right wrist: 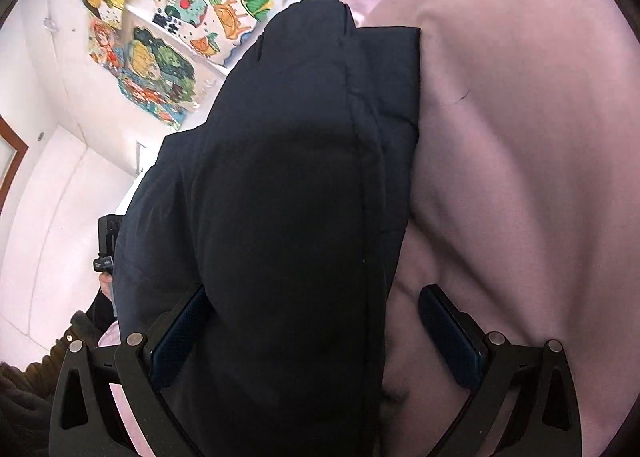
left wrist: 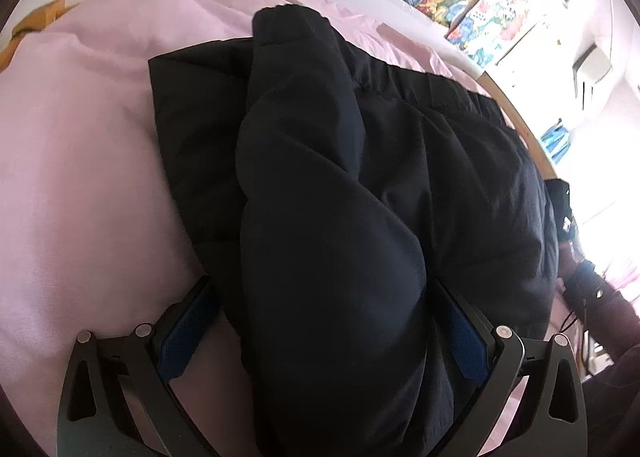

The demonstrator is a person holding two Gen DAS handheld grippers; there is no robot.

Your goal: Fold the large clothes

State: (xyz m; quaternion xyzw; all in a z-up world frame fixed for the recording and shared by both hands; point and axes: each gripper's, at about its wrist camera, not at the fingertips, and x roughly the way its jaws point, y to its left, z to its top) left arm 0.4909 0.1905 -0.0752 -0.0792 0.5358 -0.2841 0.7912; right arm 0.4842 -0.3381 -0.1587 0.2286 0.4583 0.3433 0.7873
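- Jacket: a dark, padded garment lies on a pink bed sheet, its body spread flat with one straight edge toward the middle of the bed.
- Sleeve, or a folded side panel, lies as a thick roll over the middle of the jacket and runs back toward the left gripper.
- Left gripper's fingers are spread wide, one blue pad on each side of that roll; the cloth fills the gap, but I cannot tell whether the pads press it or merely straddle it.
- Right gripper sits at the jacket's other side. Its fingers are also wide apart: one pad is against or partly under the dark cloth, the other stands clear over bare sheet, apart from the jacket's edge.
- Bulge of dark fabric lies between the right fingers, covering most of the gap; no pinch is visible.
- Step in hand, as I judge it: a side fold, with the sleeve being laid inward across the body. The task looks partway done, since the jacket is narrowed but not yet halved lengthwise.
- Next move likely calls for the sleeve to lie flat, both grippers to take the near end at matching corners, and the thick padding to be carried over evenly.
- Risk: the puffy, slippery fabric may spring back or slide.
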